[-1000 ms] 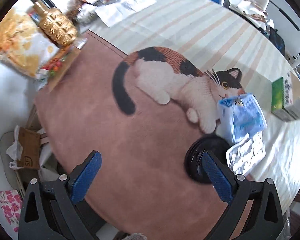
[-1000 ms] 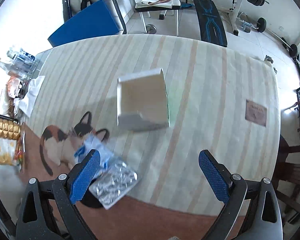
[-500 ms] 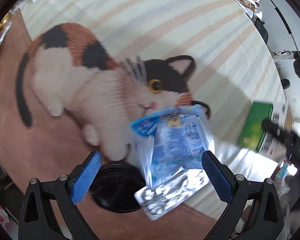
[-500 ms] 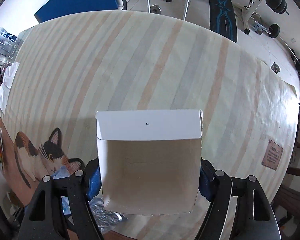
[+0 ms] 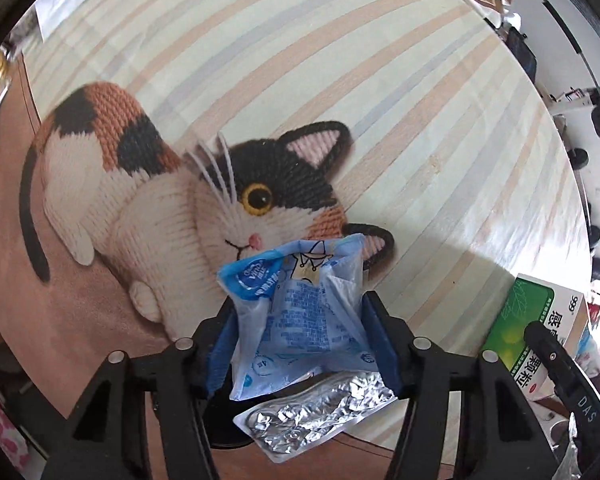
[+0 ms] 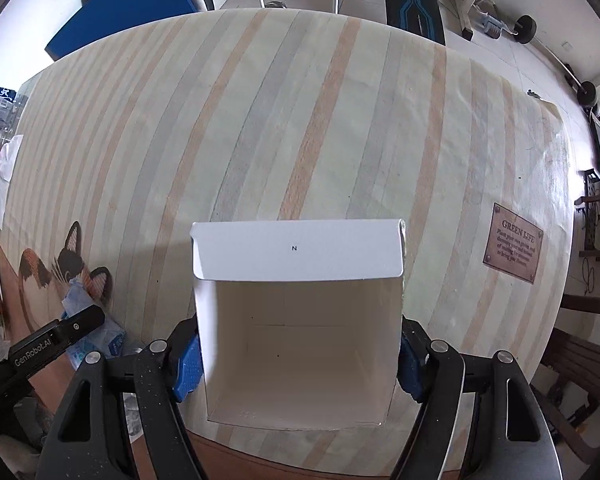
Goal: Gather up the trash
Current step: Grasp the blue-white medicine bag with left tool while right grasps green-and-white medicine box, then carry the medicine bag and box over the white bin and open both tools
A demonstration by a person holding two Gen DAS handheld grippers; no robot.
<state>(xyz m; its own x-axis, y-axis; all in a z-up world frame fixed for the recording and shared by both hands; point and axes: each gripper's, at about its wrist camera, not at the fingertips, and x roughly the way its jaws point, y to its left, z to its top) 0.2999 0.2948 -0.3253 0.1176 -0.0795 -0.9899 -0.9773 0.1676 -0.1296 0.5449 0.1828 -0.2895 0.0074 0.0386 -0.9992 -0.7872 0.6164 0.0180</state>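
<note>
Two pieces of trash gripped, one per gripper. Left gripper (image 5: 298,340) just closed, blue fingers (image 5: 220,344) now clenched on blue plastic wrapper (image 5: 300,316), which stands up between them on tabletop (image 5: 340,80), over the cat picture (image 5: 204,184) on the striped cloth. Crumpled foil pouch (image 5: 312,416) lying directly beneath wrapper, partly over a black round object (image 5: 224,428); not caught by the fingers as far as visible. Right gripper (image 6: 298,356) likewise just closed, fingers (image 6: 186,368) grasping opened white carton (image 6: 298,332) by both side walls, flap folded back, mouth facing camera, base on the cloth.

Step in hand judged as securing both items before lifting. Recommended: lift wrapper straight up and slowly, thin film liable to slip or drag the foil pouch along. Keep carton squeeze light, as walls are likely to buckle inward. Foil pouch to be collected separately.

Legible writing: single letter "N" on carton flap; "GREEN LIFE" heading on brown cloth tag (image 6: 514,244), smaller lines beneath too small to read; "999" plus Chinese characters on green-and-white medicine box (image 5: 540,320) in left view; "GenRobot.AI" and "DAS" on gripper bodies. Wrapper print too fine to read.
</note>
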